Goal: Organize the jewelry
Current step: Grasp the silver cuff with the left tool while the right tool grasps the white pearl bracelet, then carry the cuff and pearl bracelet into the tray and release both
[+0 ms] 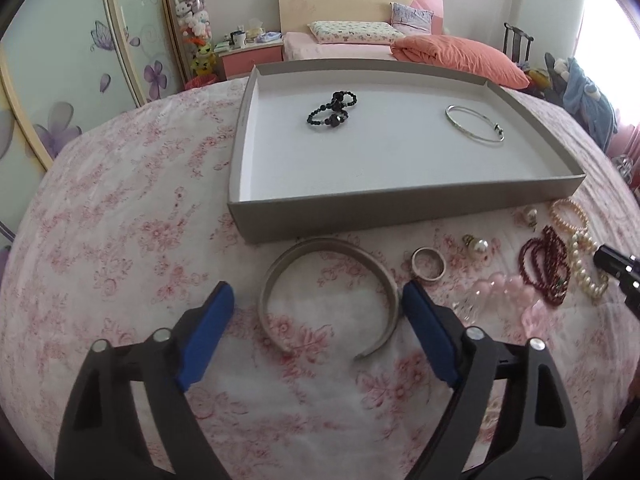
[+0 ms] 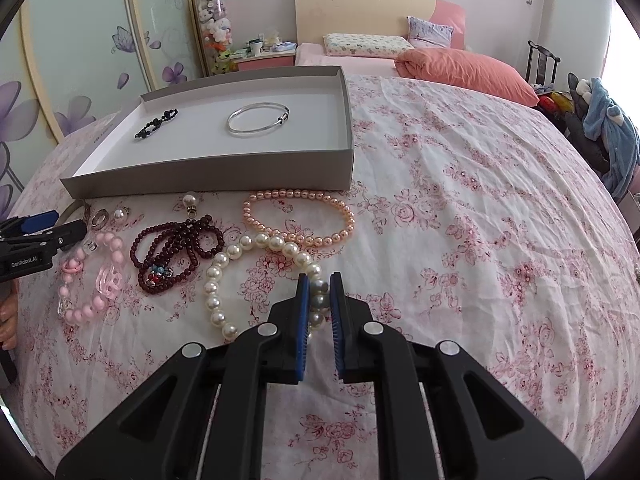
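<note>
A grey box tray (image 1: 400, 208) (image 2: 208, 176) on the floral bedspread holds a black bead bracelet (image 1: 332, 110) (image 2: 156, 124) and a thin silver bangle (image 1: 476, 124) (image 2: 258, 118). My left gripper (image 1: 318, 300) is open, its fingers on either side of an open metal cuff bangle (image 1: 328, 252) lying on the cloth. My right gripper (image 2: 319, 292) is nearly closed around the white pearl bracelet (image 2: 216, 292), which rests on the cloth. It is also seen in the left wrist view (image 1: 584, 260).
Loose on the cloth before the tray: a peach pearl bracelet (image 2: 300, 216), dark red beads (image 2: 176, 252) (image 1: 544, 264), a pink bead bracelet (image 2: 96, 272), a metal ring (image 1: 428, 264) (image 2: 99, 217) and pearl pendants (image 1: 478, 245) (image 2: 190, 201). The left gripper (image 2: 36, 236) shows at the right wrist view's left edge.
</note>
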`<state>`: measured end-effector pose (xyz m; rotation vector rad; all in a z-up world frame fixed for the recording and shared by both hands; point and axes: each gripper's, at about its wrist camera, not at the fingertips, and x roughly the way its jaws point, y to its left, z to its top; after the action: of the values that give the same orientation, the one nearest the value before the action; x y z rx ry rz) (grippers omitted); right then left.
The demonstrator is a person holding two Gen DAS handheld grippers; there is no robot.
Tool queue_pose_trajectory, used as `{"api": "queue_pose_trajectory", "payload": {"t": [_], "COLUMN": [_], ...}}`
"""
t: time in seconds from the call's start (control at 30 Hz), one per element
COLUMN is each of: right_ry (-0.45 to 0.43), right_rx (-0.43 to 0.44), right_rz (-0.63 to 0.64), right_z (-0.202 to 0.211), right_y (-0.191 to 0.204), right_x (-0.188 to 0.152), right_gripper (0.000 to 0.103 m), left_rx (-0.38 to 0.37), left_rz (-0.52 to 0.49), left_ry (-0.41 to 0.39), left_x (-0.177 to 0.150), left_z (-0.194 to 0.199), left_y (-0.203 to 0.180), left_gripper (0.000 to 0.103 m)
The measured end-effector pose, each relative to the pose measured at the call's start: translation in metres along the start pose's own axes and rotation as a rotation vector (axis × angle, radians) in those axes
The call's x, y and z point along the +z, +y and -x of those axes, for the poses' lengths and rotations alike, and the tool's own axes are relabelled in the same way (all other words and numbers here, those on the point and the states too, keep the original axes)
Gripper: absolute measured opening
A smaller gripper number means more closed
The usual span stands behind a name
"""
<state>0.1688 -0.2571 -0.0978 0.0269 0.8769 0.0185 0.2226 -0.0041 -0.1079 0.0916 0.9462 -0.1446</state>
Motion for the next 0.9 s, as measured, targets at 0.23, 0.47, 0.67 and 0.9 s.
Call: {"api": "queue_pose_trajectory", "payload": {"t": [0.23,0.47,0.67,0.9], "right_ry": [0.0,0.0,-0.008,-0.067], "right_rx": [0.002,0.008,0.042,0.081], "right_rz": [-0.003,-0.009,-0.036,-0.033], "right_z": [0.0,-0.001,0.005,0.023], "right_y": [-0.001,-0.001,-0.003,0.006], "right_x": [0.001,0.001,0.002,0.009], "right_gripper": [0.012,0.011,0.01,0.01], "left_rx": [-0.01,-0.002,0.004,-0.001], "left_rz": [-0.015,-0.003,0.008,0.032], "left_ry": [-0.02,-0.021,-0.013,-0.017], "left_x": [0.002,-0.004,-0.012,-0.018], "left_z": [0.0,0.003,0.011,0.019], "left_y": [-0.007,-0.003,0.005,0.012], "left_gripper": [0.067,0.066,0.066,0.066]}}
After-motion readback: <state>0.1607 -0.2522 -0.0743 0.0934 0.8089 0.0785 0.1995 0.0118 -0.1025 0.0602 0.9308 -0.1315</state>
